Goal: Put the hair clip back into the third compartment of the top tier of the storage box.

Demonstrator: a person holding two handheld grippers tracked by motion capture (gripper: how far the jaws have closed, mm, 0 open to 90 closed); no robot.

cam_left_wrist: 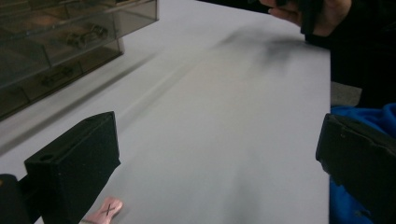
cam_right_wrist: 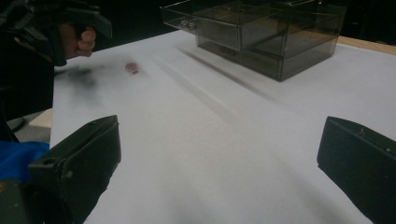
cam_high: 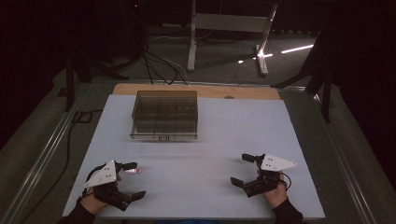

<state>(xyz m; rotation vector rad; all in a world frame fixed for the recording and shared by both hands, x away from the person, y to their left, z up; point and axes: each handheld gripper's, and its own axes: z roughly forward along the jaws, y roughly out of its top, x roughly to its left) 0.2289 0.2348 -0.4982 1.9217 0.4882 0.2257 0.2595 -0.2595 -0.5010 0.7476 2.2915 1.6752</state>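
Note:
A smoky clear plastic drawer box (cam_high: 164, 115) stands at the back middle of the white table mat (cam_high: 201, 140); it also shows in the left gripper view (cam_left_wrist: 56, 46) and the right gripper view (cam_right_wrist: 261, 32). A small pink copper-coloured piece (cam_high: 132, 171) with a black X lies on the mat just right of my left gripper's far jaw, also seen low in the left gripper view (cam_left_wrist: 106, 211) and far off in the right gripper view (cam_right_wrist: 131, 67). My left gripper (cam_high: 133, 179) is open near the front left. My right gripper (cam_high: 243, 170) is open near the front right, with nothing between its jaws.
The mat's front edge runs just below both hands. Beyond the mat lie a wooden table strip (cam_high: 196, 88), floor cables (cam_high: 159, 65) and a metal desk frame (cam_high: 229, 28). Blue cloth (cam_left_wrist: 359, 116) shows at the table's near edge.

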